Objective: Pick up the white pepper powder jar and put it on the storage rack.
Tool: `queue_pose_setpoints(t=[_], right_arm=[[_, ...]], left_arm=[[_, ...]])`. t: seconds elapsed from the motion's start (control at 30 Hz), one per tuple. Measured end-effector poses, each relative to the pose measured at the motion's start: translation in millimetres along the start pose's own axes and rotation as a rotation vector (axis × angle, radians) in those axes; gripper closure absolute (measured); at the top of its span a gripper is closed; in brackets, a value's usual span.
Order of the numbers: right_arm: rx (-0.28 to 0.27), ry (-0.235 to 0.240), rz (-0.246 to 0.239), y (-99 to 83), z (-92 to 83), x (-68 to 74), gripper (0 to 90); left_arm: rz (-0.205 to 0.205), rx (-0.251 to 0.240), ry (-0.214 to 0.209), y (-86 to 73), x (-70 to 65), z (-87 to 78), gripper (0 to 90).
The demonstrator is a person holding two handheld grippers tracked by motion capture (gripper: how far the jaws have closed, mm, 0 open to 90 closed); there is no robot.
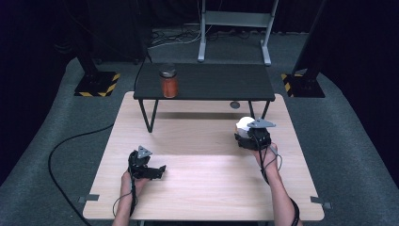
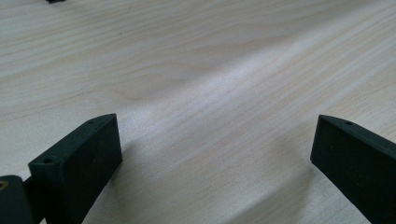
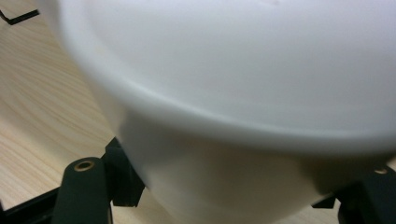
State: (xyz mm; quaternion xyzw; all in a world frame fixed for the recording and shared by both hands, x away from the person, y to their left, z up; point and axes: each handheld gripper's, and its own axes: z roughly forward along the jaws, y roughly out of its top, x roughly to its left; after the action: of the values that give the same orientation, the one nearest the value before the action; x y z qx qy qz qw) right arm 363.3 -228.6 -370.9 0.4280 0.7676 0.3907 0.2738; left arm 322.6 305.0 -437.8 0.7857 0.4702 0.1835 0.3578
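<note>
The room is dark, but the wooden table is lit from above. A soft bright stripe runs across it by the left gripper. Right at the right gripper, the white cup looks blurry.

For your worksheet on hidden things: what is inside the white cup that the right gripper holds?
The white cup shows its outer wall between the right gripper jaws; its inside is hidden.

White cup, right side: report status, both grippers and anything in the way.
Right gripper shut on white cup. Left gripper open, nothing between the jaws, low over the table. Jar on black shelf, well apart.
</note>
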Motion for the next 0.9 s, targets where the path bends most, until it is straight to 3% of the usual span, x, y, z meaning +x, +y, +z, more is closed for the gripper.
queue_pose_setpoints(t=[0.9], right_arm=[[-0.011,-0.027,0.007,9.4,-22.6,-19.2,30.0]], left_arm=[[0.007,0.004,0.006,0.7,-1.3,0.2,1.8]])
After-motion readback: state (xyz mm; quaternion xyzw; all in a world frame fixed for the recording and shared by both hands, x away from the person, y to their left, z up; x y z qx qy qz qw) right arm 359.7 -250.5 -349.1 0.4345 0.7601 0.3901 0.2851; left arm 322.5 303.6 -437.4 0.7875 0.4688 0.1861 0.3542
